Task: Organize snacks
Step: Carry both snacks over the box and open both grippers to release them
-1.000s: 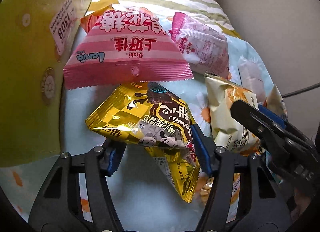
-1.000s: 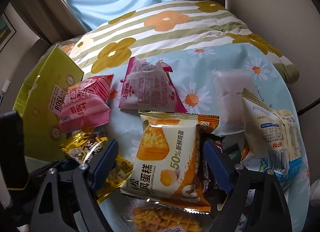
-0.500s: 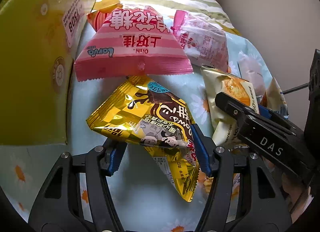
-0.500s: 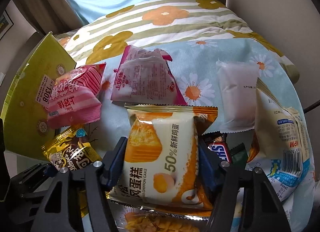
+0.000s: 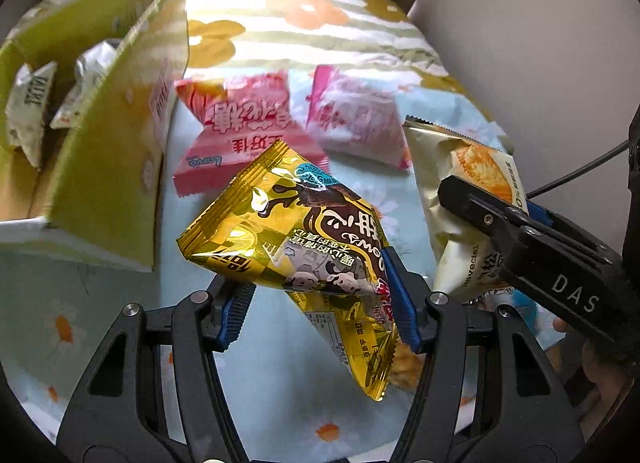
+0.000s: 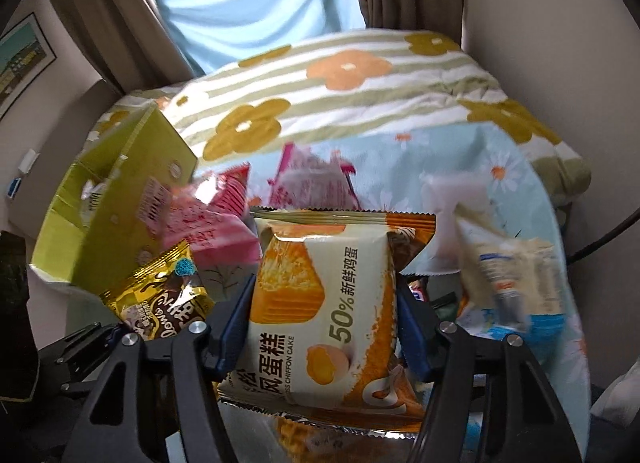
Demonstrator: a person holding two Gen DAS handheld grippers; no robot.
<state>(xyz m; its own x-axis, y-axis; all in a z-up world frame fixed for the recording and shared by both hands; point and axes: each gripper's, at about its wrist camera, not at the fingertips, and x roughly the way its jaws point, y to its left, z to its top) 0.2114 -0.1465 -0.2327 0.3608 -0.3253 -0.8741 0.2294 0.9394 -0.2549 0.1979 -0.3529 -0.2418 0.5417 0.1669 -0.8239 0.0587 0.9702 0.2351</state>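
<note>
Left wrist view: the left gripper [image 5: 316, 303] has its blue pads clamped on a gold foil snack packet [image 5: 288, 231], and the packet hangs clear above the daisy-print cloth [image 5: 100, 303]. Chocolate-brown swirls, cartoon cows and upside-down Chinese characters run across the packet; the lettering is too skewed to read. Behind it lies a pink striped bag [image 5: 240, 131] with "Larva" readable upside down, plus large white Chinese characters. Just right of that sits a paler pink packet [image 5: 356, 123], its print blurred. At left stands a green cardboard box [image 5: 112, 151], open, with pale wrappers [image 5: 28, 111] inside. At right, the right gripper [image 5: 520, 231] shows from the side, "DAS" in white on its black body, closed on a cream cake packet [image 5: 452, 175].

Right wrist view: the right gripper [image 6: 324, 327] is pinching that cream cake packet [image 6: 324, 303] from both sides, pads pressed into the wrapper. It reads "50%", Chinese characters, and "CHIFFON CAKE", with a picture of sponge cake and an egg yolk. The gold foil snack packet [image 6: 160, 295] shows low at left, beside the green cardboard box [image 6: 100, 215]. The pink striped bag [image 6: 208, 231] lies behind, blurred. A white and blue packet [image 6: 516, 279] at right is smeared, unreadable. A striped flower blanket [image 6: 340, 103] lies beyond.
</note>
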